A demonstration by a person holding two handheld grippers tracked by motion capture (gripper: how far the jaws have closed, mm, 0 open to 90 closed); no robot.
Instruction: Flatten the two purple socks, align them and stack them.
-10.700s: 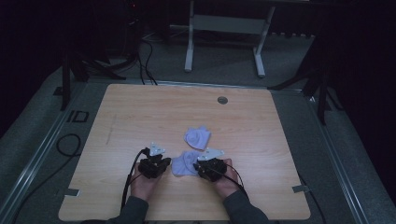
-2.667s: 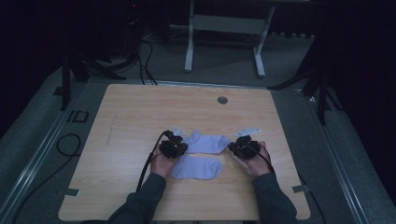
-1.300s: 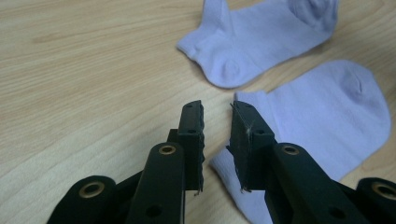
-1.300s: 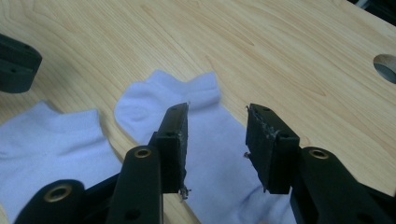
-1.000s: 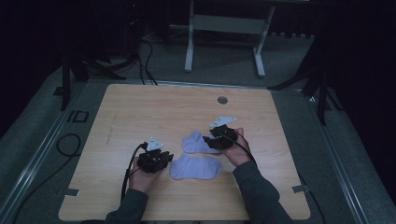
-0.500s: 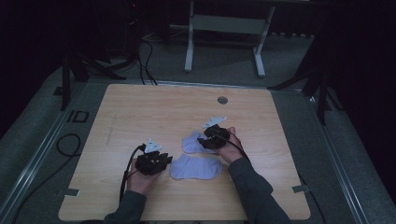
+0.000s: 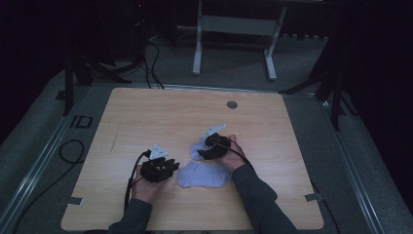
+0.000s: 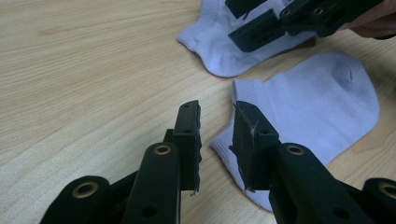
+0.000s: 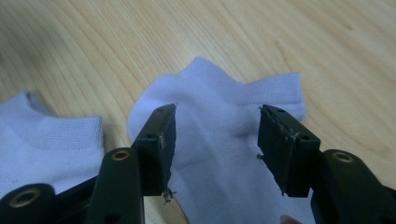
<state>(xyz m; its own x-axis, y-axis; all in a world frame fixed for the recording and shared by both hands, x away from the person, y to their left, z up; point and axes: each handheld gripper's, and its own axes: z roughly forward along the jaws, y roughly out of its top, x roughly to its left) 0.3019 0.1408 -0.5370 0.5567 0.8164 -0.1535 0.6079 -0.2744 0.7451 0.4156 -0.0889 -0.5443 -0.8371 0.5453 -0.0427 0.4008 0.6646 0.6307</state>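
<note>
Two white ankle socks lie on the wooden table (image 7: 146,117). The near sock (image 7: 204,176) lies flat with its cuff toward my left gripper (image 7: 170,165). In the left gripper view that gripper (image 8: 217,135) is open by a narrow gap showing bare wood, and the near sock's (image 8: 322,112) cuff lies just past its right jaw. The far sock (image 7: 195,152) lies under my right gripper (image 7: 207,150). The right gripper (image 9: 217,144) hovers low over the far sock (image 9: 224,121). Its jaws have just been opening; the sock lies below the gap and the pads do not press it.
A round grommet (image 7: 232,104) sits near the table's far edge. Cables (image 7: 68,151) trail over the floor at the left, and a stand's legs (image 7: 234,39) rise beyond the table. Bare wood lies to the left of and beyond the socks.
My right gripper has come left and down over the far sock, toward the near sock, and its jaws stand wider. The left hand has stayed put.
</note>
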